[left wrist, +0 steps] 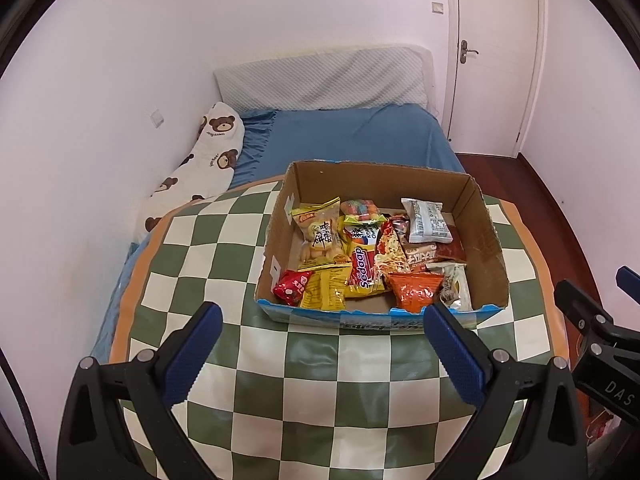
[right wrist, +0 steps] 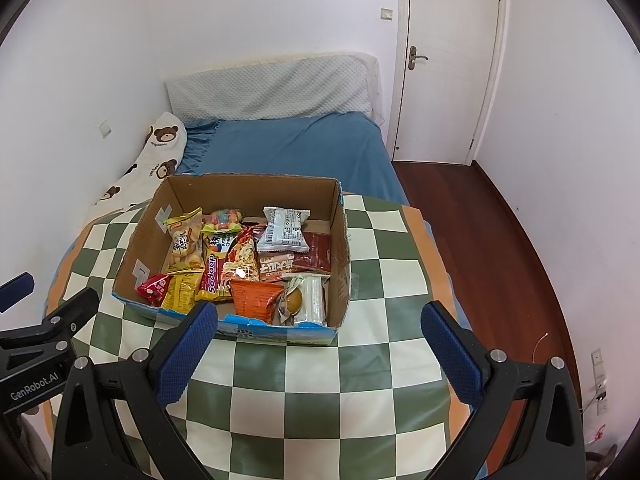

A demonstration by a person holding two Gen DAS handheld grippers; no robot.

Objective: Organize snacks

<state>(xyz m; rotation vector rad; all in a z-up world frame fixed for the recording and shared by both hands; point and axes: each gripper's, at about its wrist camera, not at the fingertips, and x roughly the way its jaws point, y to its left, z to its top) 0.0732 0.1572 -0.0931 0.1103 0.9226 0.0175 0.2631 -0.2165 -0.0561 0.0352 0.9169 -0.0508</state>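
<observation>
An open cardboard box (left wrist: 484, 240) stands on a green-and-white checkered cloth (left wrist: 320, 376). It holds several snack packets: a yellow Sedaap packet (left wrist: 362, 270), an orange packet (left wrist: 414, 290), a small red packet (left wrist: 290, 288), a white packet (left wrist: 426, 220). The box shows in the right wrist view too (right wrist: 340, 264), with the orange packet (right wrist: 254, 298) near its front. My left gripper (left wrist: 322, 316) is open and empty, just short of the box's front wall. My right gripper (right wrist: 320, 316) is open and empty at the box's front right corner.
The cloth covers a table in front of a bed with a blue sheet (left wrist: 352, 136) and a bear-print pillow (left wrist: 200, 176). A white wall is at the left. A white door (right wrist: 448, 60) and wooden floor (right wrist: 500, 240) are at the right.
</observation>
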